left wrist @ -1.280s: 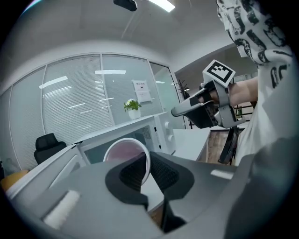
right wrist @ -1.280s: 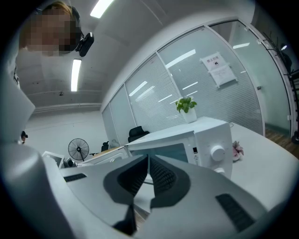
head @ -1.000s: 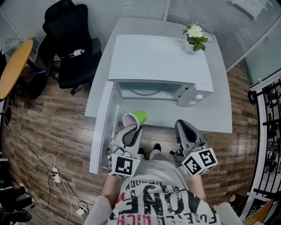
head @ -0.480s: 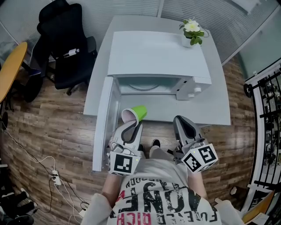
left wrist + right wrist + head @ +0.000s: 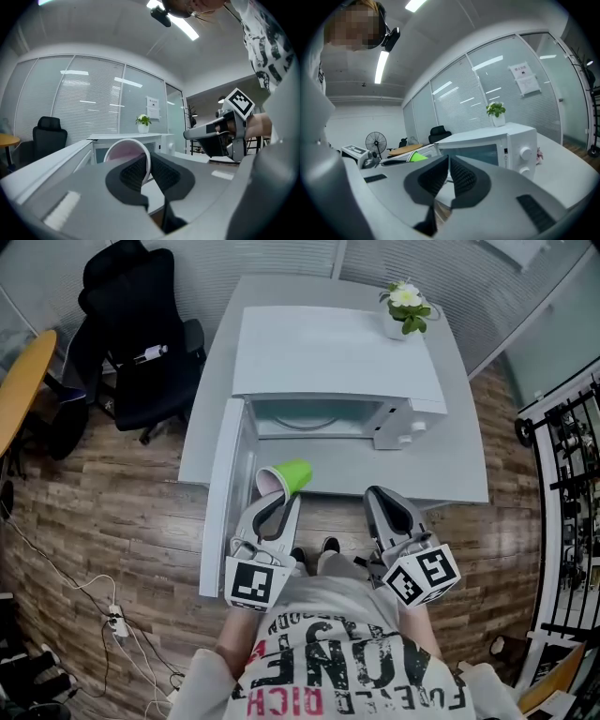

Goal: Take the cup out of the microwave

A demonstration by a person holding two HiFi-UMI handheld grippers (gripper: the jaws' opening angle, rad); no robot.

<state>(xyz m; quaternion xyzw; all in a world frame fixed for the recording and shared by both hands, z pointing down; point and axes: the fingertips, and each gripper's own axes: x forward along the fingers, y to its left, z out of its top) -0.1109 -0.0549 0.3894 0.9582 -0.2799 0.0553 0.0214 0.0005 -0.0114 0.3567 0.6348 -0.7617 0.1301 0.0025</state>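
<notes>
The green cup [image 5: 284, 479] with a pale pink inside lies tilted on its side in the air before the open white microwave [image 5: 337, 362], outside its cavity [image 5: 314, 418]. My left gripper [image 5: 275, 507] is shut on the cup's rim. In the left gripper view the rim [image 5: 126, 151] sits pinched between the dark pads [image 5: 133, 171] of that gripper [image 5: 149, 169]. My right gripper [image 5: 378, 498] hovers to the cup's right, over the table's front edge, shut and empty. In the right gripper view its pads [image 5: 459, 177] meet, and the cup [image 5: 417, 158] shows at the left.
The microwave's door [image 5: 225, 493] hangs open toward the left, beside my left gripper. The microwave stands on a grey table [image 5: 441, 474], with a potted plant [image 5: 405, 307] at the back right. A black office chair [image 5: 141, 343] and a wooden tabletop [image 5: 23, 381] are at the left. Cables [image 5: 112, 624] lie on the floor.
My left gripper has lifted the cup a little and rolled, so the cup lies more on its side. The right gripper has drifted slightly and stays shut.
</notes>
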